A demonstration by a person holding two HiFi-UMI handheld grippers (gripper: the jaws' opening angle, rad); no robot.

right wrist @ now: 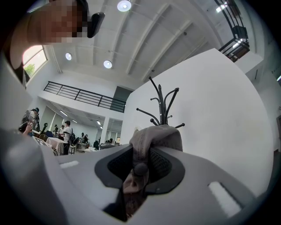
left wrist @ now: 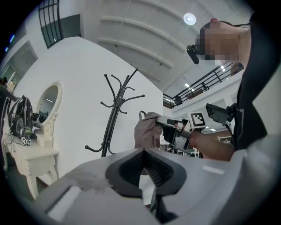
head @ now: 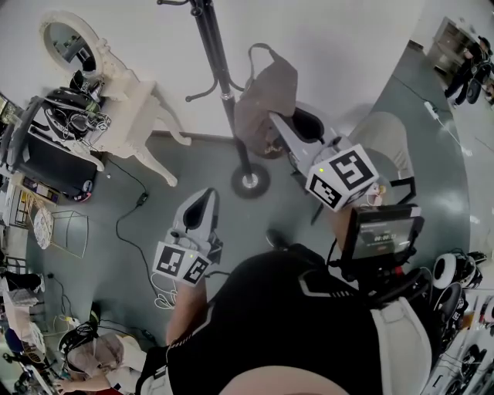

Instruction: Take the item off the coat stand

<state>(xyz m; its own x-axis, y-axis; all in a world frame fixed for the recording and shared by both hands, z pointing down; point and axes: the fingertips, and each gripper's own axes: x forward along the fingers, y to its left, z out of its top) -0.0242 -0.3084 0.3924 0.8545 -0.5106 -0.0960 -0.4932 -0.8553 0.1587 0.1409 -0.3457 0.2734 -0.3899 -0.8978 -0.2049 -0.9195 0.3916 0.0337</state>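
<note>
Bright, even indoor light from round ceiling lamps (right wrist: 124, 5) (mild glare); strong fisheye bending, dark vignetted corners.

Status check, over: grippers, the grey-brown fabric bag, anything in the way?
Right gripper shut on grey-brown fabric bag. Left gripper shut, empty. Bag off the black metal coat stand, beside its pole. Nothing in the way.
</note>
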